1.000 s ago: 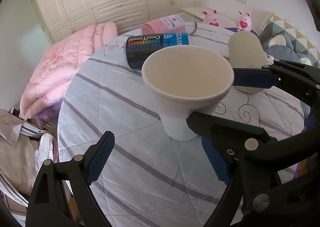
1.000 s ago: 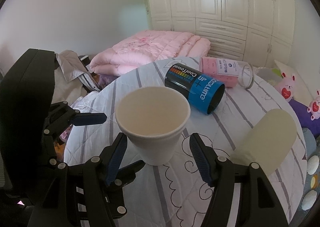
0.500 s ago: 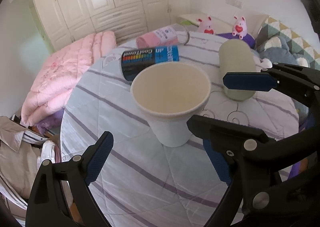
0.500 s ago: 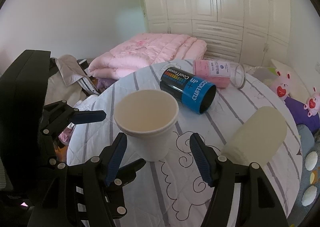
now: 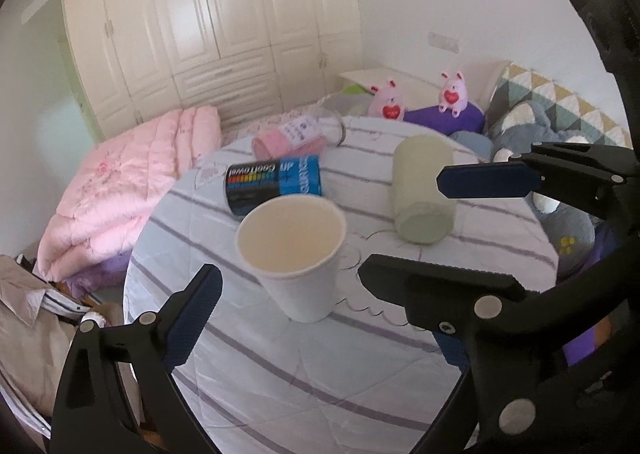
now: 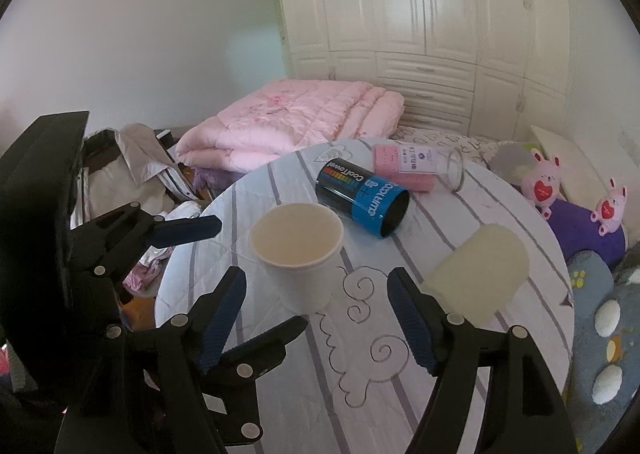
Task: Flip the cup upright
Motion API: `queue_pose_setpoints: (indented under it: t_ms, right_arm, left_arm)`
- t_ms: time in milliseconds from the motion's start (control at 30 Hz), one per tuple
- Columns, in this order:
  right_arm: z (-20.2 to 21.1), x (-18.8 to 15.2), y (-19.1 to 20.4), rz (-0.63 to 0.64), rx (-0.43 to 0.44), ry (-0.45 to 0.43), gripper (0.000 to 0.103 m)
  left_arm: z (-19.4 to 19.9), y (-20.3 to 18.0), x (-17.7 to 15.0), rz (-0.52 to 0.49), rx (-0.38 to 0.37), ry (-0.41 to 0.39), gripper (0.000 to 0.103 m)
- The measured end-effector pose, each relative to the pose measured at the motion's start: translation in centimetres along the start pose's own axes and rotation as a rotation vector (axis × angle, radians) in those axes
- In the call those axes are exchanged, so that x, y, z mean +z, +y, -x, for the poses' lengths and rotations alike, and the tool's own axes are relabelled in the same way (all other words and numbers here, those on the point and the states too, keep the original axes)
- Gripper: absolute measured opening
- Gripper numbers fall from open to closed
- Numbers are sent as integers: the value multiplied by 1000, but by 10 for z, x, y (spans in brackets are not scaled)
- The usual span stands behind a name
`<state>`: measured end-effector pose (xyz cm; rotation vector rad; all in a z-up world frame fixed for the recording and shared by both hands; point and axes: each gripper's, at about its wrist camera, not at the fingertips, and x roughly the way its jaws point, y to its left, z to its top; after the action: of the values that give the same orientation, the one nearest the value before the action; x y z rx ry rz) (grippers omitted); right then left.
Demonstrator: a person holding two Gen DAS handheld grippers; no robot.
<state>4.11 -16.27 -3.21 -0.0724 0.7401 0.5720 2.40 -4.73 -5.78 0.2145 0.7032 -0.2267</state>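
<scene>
A white paper cup (image 5: 296,254) stands upright, mouth up, on the round table with a striped quilted cover (image 5: 320,366); it also shows in the right wrist view (image 6: 298,254). My left gripper (image 5: 288,286) is open and empty, its jaws wide apart just in front of the cup, not touching it. My right gripper (image 6: 316,290) is open and empty, its fingers either side of the cup and clear of it. The right gripper shows in the left wrist view (image 5: 484,182), and the left gripper in the right wrist view (image 6: 188,230).
A black and blue can (image 6: 362,198), a clear jar with a pink towel (image 6: 416,166) and a pale green cup (image 6: 480,270) lie on their sides behind the paper cup. A pink quilt (image 6: 292,126), clothes (image 6: 128,170) and plush toys (image 6: 540,182) surround the table.
Both grippers have drawn back and up from the upright paper cup, which now looks smaller and farther. The cup stays standing where it was.
</scene>
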Motion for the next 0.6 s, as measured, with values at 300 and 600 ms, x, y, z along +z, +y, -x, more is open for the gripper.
queue_pose_setpoints:
  t_ms: [300,600]
  right_arm:
    - [35,0,-14,-17,-57,-56,81]
    - [71,4,-47,-117,-140,-181,85]
  left_arm:
    - [20,-12,13,10,-5,-54,102]
    - [38,-18,23,55,22,-118,103]
